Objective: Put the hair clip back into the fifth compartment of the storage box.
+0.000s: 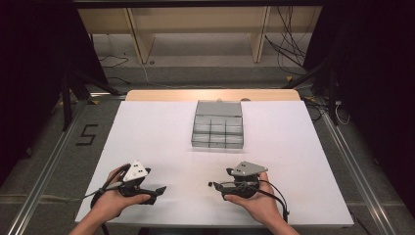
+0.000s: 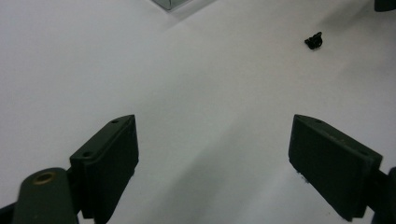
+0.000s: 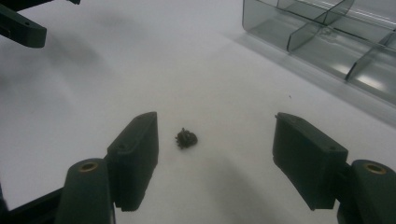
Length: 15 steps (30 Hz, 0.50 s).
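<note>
Picking the small black part (image 3: 186,138), lying loose on the white table (image 1: 161,132) at 9 o'clock of the right gripper (image 3: 215,154), whose wide, empty jaws flank it: centre, lower, close gently; compartment tray (image 3: 327,42) sits at 1 o'clock.

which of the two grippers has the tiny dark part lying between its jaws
The right gripper: the small dark toothed part lies on the white table between its open jaws. The left gripper has bare table there.
</note>
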### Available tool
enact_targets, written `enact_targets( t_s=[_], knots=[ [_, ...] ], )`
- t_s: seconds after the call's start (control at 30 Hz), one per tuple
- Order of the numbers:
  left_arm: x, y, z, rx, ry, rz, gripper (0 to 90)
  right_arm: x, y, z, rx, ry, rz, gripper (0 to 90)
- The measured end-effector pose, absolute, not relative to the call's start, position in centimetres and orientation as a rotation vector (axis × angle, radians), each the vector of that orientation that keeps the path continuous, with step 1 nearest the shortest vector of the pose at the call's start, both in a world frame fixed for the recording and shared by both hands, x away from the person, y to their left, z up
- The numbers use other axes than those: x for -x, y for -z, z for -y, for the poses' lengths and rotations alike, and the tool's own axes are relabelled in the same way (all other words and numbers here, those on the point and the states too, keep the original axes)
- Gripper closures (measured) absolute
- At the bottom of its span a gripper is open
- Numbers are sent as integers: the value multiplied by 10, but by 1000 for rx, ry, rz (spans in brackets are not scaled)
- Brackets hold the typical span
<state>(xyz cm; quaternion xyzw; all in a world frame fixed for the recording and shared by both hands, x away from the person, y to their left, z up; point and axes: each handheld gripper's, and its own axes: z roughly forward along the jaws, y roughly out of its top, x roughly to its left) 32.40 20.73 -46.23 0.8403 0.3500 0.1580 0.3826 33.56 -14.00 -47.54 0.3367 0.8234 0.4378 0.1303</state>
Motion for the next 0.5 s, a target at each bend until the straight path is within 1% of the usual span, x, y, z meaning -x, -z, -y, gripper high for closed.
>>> enact_targets(
  t_s=[0.5],
  knots=[
    [-324,463,-207,-2147,-400,-886,155,-348,486,124,-933,-1234,-2464,377]
  ],
)
